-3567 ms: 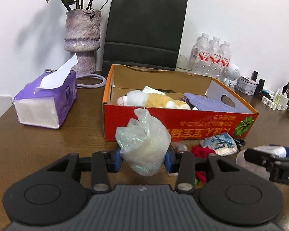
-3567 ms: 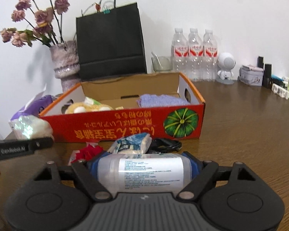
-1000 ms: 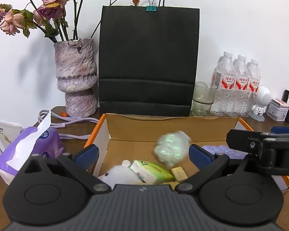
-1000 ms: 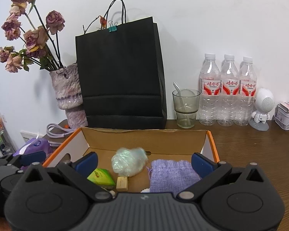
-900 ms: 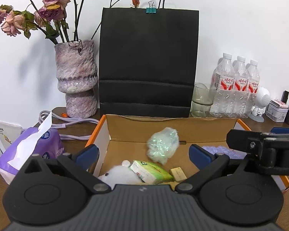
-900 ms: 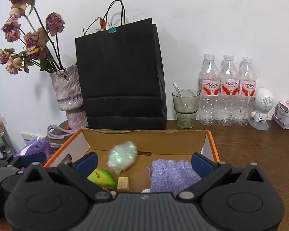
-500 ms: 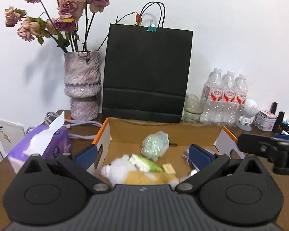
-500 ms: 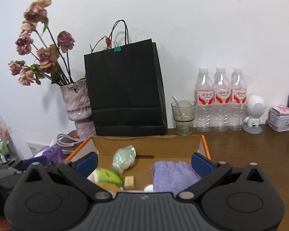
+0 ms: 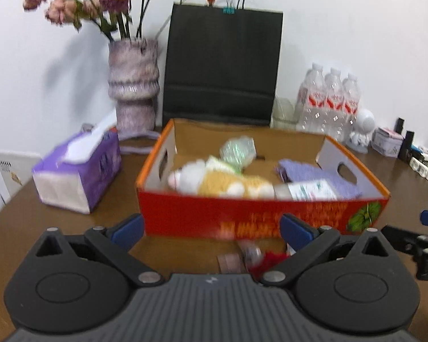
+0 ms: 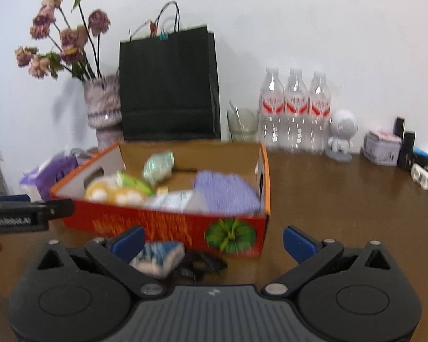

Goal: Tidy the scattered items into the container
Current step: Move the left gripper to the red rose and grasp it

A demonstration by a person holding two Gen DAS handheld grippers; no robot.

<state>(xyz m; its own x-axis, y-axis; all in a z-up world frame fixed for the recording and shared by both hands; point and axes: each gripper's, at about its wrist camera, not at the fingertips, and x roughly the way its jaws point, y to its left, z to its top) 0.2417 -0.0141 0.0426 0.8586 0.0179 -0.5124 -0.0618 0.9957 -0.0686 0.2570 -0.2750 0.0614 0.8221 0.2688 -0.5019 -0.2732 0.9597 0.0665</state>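
The red and orange cardboard box [image 9: 242, 219] stands on the brown table and also shows in the right wrist view [image 10: 168, 228]. Inside lie a crumpled clear plastic bag [image 9: 238, 151], a plush toy [image 9: 214, 181], a white bottle [image 9: 308, 189] and a purple cloth [image 9: 314, 172]. My left gripper [image 9: 211, 229] is open and empty, in front of the box. A red cloth [image 9: 268, 260] and small items lie between its fingers. My right gripper [image 10: 212, 239] is open and empty. A blue-white packet [image 10: 158, 258] and a black object [image 10: 202, 263] lie in front of it.
A purple tissue box [image 9: 77, 171] sits left of the box. A vase of dried roses [image 9: 132, 85], a black paper bag [image 9: 221, 65], a glass [image 10: 242, 125], three water bottles [image 10: 295, 111], a white robot figure [image 10: 342, 134] and small tins stand along the wall.
Both grippers dropped their loads into the box: the plastic bag and the white bottle now lie inside. Both have since pulled back and down, open, toward the items in front of the box.
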